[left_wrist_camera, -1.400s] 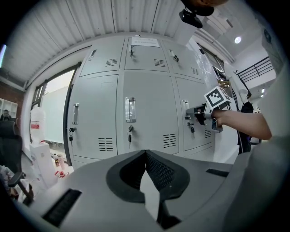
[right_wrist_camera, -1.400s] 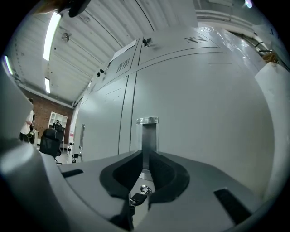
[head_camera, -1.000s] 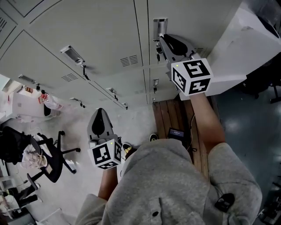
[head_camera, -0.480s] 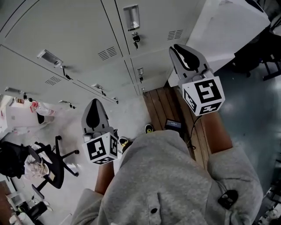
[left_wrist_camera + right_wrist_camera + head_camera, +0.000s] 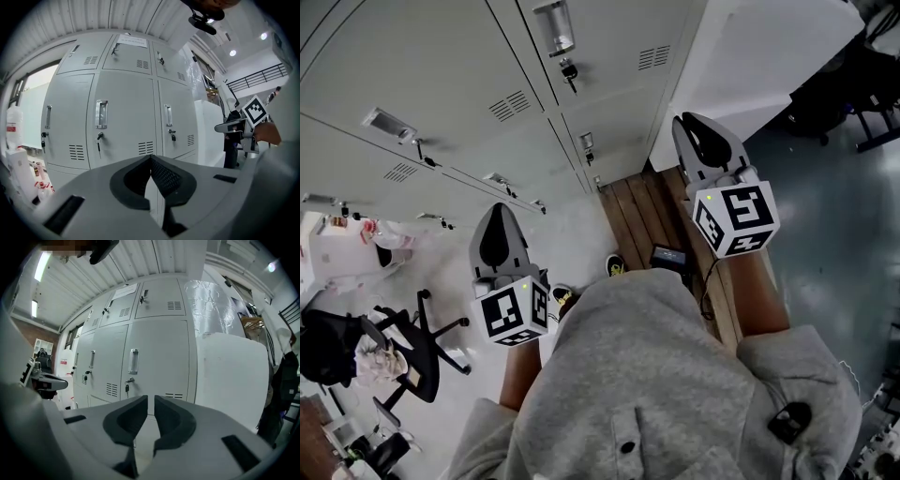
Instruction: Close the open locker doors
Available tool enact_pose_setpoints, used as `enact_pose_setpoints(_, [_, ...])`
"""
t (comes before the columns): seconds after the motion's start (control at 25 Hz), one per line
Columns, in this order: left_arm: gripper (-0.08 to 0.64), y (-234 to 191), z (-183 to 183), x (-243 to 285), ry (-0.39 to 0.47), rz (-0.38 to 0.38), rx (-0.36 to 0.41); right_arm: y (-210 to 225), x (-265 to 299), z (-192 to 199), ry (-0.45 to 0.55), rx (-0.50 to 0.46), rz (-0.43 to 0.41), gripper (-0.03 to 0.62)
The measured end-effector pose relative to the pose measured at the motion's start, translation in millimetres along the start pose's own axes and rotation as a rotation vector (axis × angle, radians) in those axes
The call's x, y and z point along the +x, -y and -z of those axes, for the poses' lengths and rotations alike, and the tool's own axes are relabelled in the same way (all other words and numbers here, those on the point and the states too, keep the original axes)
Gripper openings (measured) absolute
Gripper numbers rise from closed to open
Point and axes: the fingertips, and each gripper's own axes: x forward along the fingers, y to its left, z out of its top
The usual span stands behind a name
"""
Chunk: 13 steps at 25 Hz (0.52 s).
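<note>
**Grippers.** The left hand-held gripper (image 5: 151,159) has its jaws closed tip to tip, with nothing between them. The right hand-held gripper (image 5: 150,401) has its jaws a narrow slit apart, also with nothing between them. Both are held clear of the lockers (image 5: 459,56) and touch no surface.

**Task items.** The bank of grey metal lockers stands directly ahead of both hand-held grippers. All locker doors (image 5: 124,117) in view lie flush with their frames and are shut.

- Ahead of the left hand-held gripper, one door carries an upright pull handle (image 5: 101,114). A key (image 5: 99,137) hangs in the lock below it, and vent slots (image 5: 146,148) sit to the lower right.
- Above that, a paper sheet (image 5: 131,41) is fixed to an upper door.
- Ahead of the right hand-held gripper, the end door carries a matching recessed grip (image 5: 133,361) with a second key (image 5: 126,386) in its lock.

**Containers.** The shut doors hide the inside of every compartment, so what the lockers hold cannot be told.

**Surroundings.**

- A white panel (image 5: 229,376) stands to the right of the right hand-held gripper, just beside the last locker column. Crinkled silver foil (image 5: 211,305) rises above it.
- Wooden boards (image 5: 628,211) lie on the floor below the right hand-held gripper, at the foot of the lockers. A small dark device (image 5: 670,256) rests on them.
- An office chair (image 5: 417,342) stands to the left of the left hand-held gripper, well apart from the lockers.
</note>
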Motion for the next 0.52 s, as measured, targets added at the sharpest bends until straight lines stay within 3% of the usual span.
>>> enact_pose_setpoints(0.52, [0.009, -7.0, 1.3, -6.6, -0.001, -0.034, 0.003, -13.7, 4.8, 4.5, -0.004, 0.000, -0.039, 0.061])
